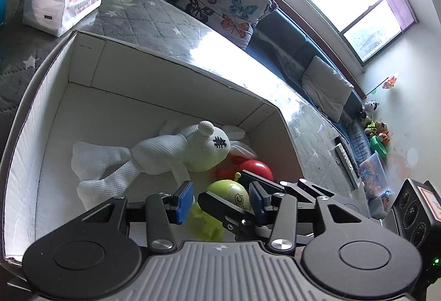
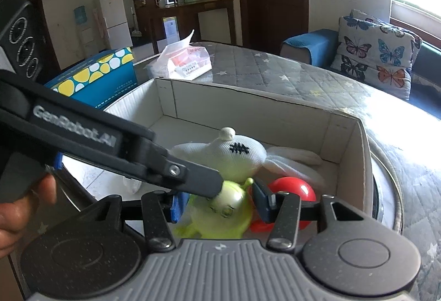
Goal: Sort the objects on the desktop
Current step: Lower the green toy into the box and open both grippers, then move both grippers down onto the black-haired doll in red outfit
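I have both grippers over the cardboard box (image 1: 176,61) on the quilted table (image 1: 154,14). The left gripper (image 1: 220,200) and the right gripper (image 2: 220,203) both stand apart, gripping nothing. The green alien toy (image 2: 220,214) lies inside near the box's right corner, beside the red ball (image 2: 292,188) and white knitted bunny (image 1: 176,152). It looks glossy, rounded and slippery, so I'd close squarely across its body.
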Demonstrator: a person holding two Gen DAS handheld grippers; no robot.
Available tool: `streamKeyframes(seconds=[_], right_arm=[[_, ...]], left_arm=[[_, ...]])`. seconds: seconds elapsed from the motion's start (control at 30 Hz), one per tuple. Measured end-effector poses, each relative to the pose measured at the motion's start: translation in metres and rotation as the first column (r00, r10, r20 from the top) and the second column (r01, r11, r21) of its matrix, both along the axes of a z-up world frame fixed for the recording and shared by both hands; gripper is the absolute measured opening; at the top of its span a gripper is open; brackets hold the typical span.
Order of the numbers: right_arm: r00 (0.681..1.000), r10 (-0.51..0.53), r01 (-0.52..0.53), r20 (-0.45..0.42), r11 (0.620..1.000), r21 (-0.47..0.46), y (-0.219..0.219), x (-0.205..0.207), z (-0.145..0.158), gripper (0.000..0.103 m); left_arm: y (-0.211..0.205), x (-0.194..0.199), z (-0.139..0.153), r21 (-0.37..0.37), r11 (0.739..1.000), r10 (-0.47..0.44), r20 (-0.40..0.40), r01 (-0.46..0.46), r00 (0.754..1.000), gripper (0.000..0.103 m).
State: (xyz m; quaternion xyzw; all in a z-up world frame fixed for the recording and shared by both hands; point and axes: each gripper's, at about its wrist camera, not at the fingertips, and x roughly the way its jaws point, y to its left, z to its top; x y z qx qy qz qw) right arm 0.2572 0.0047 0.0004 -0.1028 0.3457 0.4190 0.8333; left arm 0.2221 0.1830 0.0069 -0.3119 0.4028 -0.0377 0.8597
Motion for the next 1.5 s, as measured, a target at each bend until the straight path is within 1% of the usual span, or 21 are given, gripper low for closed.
streamKeyframes(seconds=[0.2, 0.5, 0.57, 0.8, 0.87, 0.93, 1.03, 1.1, 1.13, 1.27, 1.5], right_arm=[[1.0, 0.004, -0.004, 0.006, 1.0, 0.008, -0.003, -0.003, 0.003, 0.051], [0.999, -0.027, 0.025, 0.035, 0.998, 0.053, -0.024, -0.016, 0.019, 0.053], [0.998, -0.037, 0.033, 0.052, 0.997, 0.065, -0.032, -0.023, 0.025, 0.062], [0.993, -0.06, 0.05, 0.099, 0.993, 0.105, -0.061, -0.052, 0.041, 0.064], [0.992, -0.07, 0.057, 0.107, 0.992, 0.117, -0.071, -0.061, 0.044, 0.071], [0.991, -0.075, 0.061, 0.114, 0.991, 0.121, -0.081, -0.071, 0.046, 0.071], [0.99, -0.082, 0.067, 0.114, 0.99, 0.127, -0.092, -0.084, 0.046, 0.073], [0.989, -0.09, 0.075, 0.121, 0.99, 0.121, -0.101, -0.093, 0.043, 0.078], [0.988, -0.092, 0.078, 0.123, 0.99, 0.117, -0.104, -0.097, 0.042, 0.079], [0.989, -0.105, 0.093, 0.107, 0.99, 0.108, -0.119, -0.112, 0.033, 0.08], [0.99, -0.122, 0.115, 0.067, 0.988, 0.1, -0.139, -0.125, 0.018, 0.082]], left_arm=[[-0.001, -0.001, -0.001, -0.002, 1.0, 0.005, -0.007, -0.005, 1.0, 0.047], [-0.009, -0.017, 0.017, 0.038, 0.999, 0.006, 0.038, -0.007, 0.999, 0.047], [-0.011, -0.022, 0.022, 0.051, 0.999, 0.005, 0.05, -0.007, 0.999, 0.047], [-0.026, -0.046, 0.037, 0.083, 0.997, -0.014, 0.091, 0.006, 0.996, 0.047], [-0.032, -0.054, 0.04, 0.091, 0.996, -0.023, 0.1, 0.014, 0.995, 0.047], [-0.038, -0.063, 0.043, 0.094, 0.995, -0.035, 0.11, 0.025, 0.993, 0.047], [-0.048, -0.075, 0.043, 0.097, 0.994, -0.057, 0.115, 0.046, 0.992, 0.047], [-0.054, -0.083, 0.041, 0.094, 0.994, -0.068, 0.112, 0.058, 0.991, 0.047], [-0.057, -0.086, 0.04, 0.091, 0.994, -0.073, 0.108, 0.064, 0.991, 0.047], [-0.069, -0.101, 0.032, 0.078, 0.993, -0.094, 0.089, 0.087, 0.992, 0.047], [-0.084, -0.117, 0.014, 0.04, 0.993, -0.11, 0.045, 0.108, 0.993, 0.047]])
